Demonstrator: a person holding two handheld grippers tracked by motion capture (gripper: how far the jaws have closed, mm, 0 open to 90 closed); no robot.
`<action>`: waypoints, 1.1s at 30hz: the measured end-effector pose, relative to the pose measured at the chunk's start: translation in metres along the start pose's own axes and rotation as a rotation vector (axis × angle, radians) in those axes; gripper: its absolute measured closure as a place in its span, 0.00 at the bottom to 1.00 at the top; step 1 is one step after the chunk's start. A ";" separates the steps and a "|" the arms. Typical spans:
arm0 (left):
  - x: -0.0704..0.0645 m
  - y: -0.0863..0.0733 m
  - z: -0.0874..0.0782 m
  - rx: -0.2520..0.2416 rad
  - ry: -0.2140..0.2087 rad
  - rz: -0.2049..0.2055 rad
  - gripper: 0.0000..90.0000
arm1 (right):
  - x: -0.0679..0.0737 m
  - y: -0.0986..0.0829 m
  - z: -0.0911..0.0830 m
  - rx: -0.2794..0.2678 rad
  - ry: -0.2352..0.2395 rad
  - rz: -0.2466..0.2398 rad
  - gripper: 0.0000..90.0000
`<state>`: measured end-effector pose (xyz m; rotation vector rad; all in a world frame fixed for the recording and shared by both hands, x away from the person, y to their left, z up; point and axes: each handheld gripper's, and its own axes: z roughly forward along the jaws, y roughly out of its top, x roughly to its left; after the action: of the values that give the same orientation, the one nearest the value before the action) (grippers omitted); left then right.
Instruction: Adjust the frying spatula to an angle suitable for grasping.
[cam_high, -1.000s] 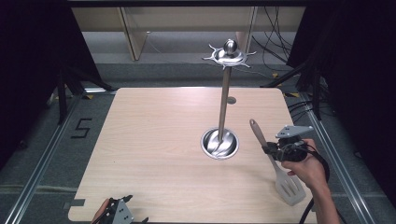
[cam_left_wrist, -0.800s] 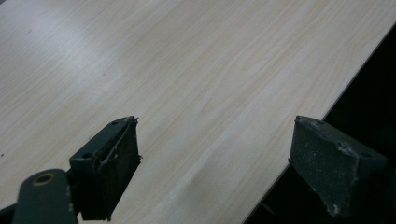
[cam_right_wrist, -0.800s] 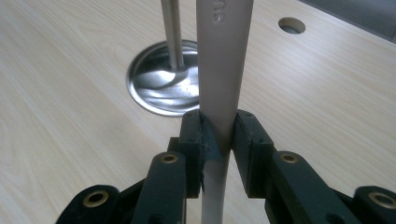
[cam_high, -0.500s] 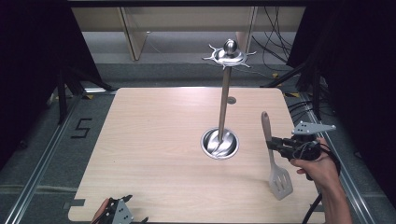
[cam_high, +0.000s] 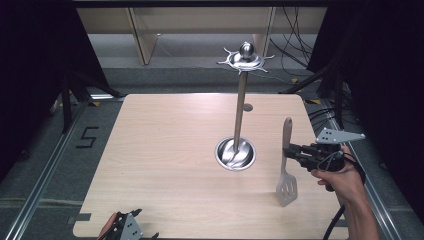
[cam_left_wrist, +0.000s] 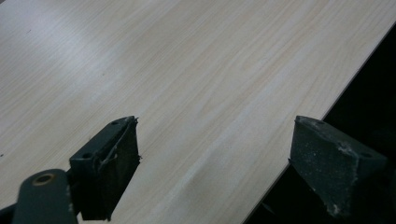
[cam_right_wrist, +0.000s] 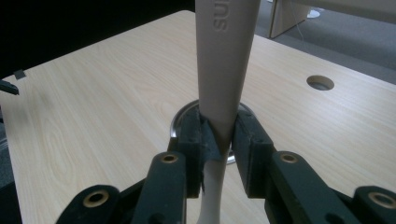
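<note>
right gripper (cam_high: 294, 151) clenches the spatula (cam_high: 286, 170) upright, at 3 o'clock of the rack (cam_high: 240, 107); next, hook it up top. left gripper (cam_left_wrist: 215, 163) gapes, idle.

Spatula (cam_high: 286, 165): beige handle, grey slotted blade. Stand (cam_high: 240, 112) at 12 o'clock: shiny silver. Table (cam_high: 165, 150): pale wood grain. Gripper jaws: black. Floor marking "5" (cam_high: 86, 137): black.

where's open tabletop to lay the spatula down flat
The table is bare across its whole left half, from the rack's base to the left edge and down to the left tool. It is tighter on the right, between base, spatula and right tool.
</note>
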<state>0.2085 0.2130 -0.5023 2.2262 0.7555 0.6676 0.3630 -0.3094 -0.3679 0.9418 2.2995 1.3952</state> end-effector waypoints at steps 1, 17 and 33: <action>0.000 0.000 0.000 0.000 0.000 0.000 0.17 | -0.001 0.001 0.000 -0.012 -0.004 -0.023 0.83; 0.000 0.000 0.000 -0.002 0.002 0.001 0.17 | 0.003 0.007 -0.002 -0.074 0.018 0.004 0.83; 0.003 0.001 -0.002 0.040 0.009 0.036 0.17 | 0.011 0.030 0.001 -0.113 0.041 -0.035 0.83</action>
<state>0.2089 0.2154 -0.4998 2.2795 0.7408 0.6858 0.3668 -0.2917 -0.3413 0.8425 2.2289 1.5248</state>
